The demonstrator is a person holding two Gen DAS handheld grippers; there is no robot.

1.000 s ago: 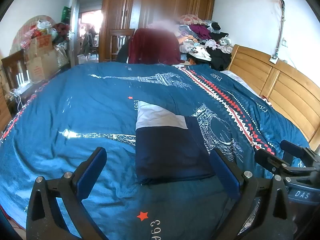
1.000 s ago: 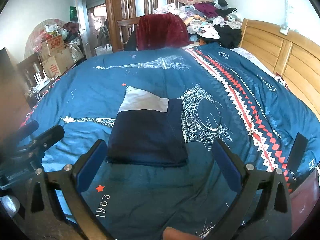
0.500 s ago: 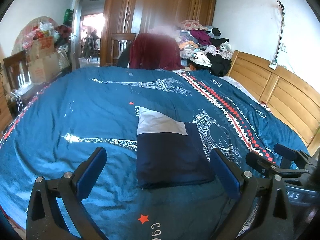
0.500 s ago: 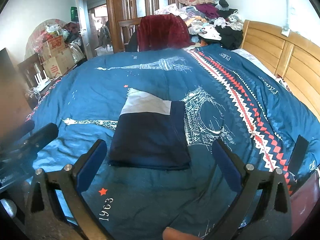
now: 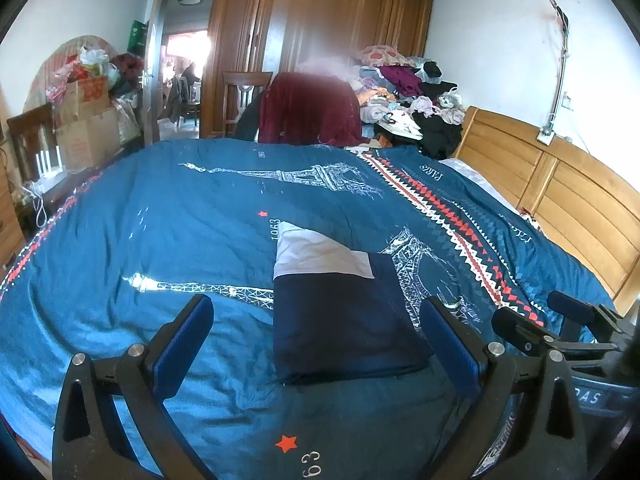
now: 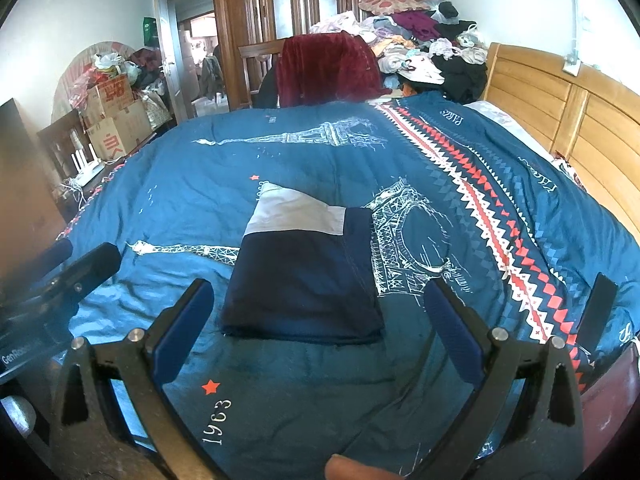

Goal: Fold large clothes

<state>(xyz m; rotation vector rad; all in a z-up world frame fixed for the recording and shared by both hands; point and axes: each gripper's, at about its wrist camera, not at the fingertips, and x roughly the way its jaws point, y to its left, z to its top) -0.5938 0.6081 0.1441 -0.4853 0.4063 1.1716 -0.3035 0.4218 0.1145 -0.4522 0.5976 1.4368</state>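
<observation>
Blue bedding printed with Eiffel towers covers the bed (image 5: 200, 216), and on it lies one folded garment (image 5: 340, 320), navy with a pale grey panel at its far end, flat and squared off near the middle of the cover. From the left wrist view the left tool (image 5: 316, 344) hangs just short of the garment's near edge, fingers spread wide and gripping nothing, the fold lying between and beyond them. The right tool (image 6: 316, 320) is likewise released and empty, its blue pads (image 6: 182, 332) apart on either side of the garment's near edge without touching it.

Compared with a second ago, both tools have drawn back and risen slightly; the garment itself has not moved.

Two tools, one folded piece. Far off stand one wooden wardrobe (image 5: 320, 40), one chair draped in a dark red cloth (image 6: 328, 68), a heap of clothes (image 6: 424, 44), and a wooden headboard (image 5: 560, 192) on the right.
</observation>
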